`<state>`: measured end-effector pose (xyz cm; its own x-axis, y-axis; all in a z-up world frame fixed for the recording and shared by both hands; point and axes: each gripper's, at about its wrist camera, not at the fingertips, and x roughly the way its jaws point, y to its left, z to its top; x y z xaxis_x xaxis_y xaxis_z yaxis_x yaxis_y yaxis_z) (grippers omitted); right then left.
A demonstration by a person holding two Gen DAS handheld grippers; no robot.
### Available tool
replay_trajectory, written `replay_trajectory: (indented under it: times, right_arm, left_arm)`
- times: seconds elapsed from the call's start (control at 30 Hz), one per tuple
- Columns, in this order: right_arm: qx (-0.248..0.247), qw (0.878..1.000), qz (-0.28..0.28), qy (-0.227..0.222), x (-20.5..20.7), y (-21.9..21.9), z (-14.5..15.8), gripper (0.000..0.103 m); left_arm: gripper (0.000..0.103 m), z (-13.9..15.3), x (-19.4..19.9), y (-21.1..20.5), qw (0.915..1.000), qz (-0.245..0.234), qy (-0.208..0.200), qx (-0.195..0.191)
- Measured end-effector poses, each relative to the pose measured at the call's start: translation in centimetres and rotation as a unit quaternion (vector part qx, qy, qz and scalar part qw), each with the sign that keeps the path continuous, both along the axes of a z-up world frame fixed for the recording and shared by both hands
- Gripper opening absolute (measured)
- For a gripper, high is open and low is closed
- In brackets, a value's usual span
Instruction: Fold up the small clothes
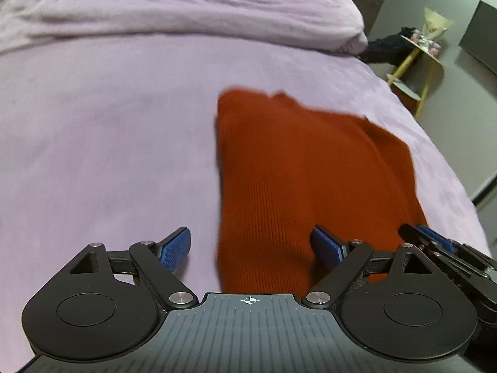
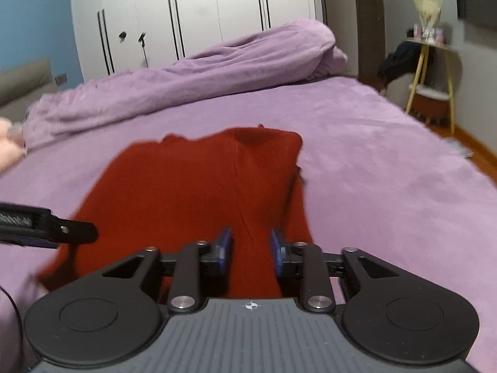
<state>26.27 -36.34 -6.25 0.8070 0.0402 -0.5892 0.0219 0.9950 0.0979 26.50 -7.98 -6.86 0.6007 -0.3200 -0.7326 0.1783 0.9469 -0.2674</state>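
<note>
Both tongs, left [image 1: 251, 248] and right [image 2: 251, 253], apart over red knit garment [image 1: 298, 171], long axis away from cameras.

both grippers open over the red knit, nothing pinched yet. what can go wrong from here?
1. The red knit garment already lies in layers; a shallow pinch by the right gripper may lift only the top layer and undo the fold.
2. The left gripper straddles the garment's left edge, one finger over the purple bedsheet, so it could grab the sheet too.
3. The grippers sit close together near the hem; they might collide.
</note>
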Motion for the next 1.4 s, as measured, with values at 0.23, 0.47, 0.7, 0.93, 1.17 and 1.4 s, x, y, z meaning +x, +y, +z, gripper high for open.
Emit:
replay_trajectory:
  times: [0.23,0.47,0.7,0.93,1.17,1.4]
  right_arm:
    - [-0.033,0.999,0.016,0.027,-1.5,1.0,0.3,0.031]
    - [-0.025,0.998,0.011,0.048,-2.3,0.9,1.0,0.031]
    - [-0.076,0.995,0.031,0.059,-1.5,1.9,0.3,0.031]
    - [-0.088,0.993,0.049,0.056,-2.0,1.7,0.3,0.031]
    - [0.081,0.994,0.006,0.069,-5.0,-2.1,1.8,0.047]
    - [0.326,0.942,-0.049,0.061,-5.1,-5.7,-1.0,0.039]
  left_arm:
    - [0.09,-0.8,-1.7,-1.2,0.9989,-0.006,0.028,0.036]
    - [0.09,-0.6,-1.7,-1.5,0.9976,-0.002,0.046,0.051]
    - [0.09,-0.5,-1.5,-2.0,0.9965,-0.004,0.048,0.068]
    - [0.09,-0.4,-1.6,-1.8,0.9961,-0.008,0.053,0.07]
    - [0.087,0.2,-4.1,0.8,0.9982,0.002,0.05,0.032]
    - [0.081,-0.8,-5.4,-0.6,0.9969,0.0,0.04,0.068]
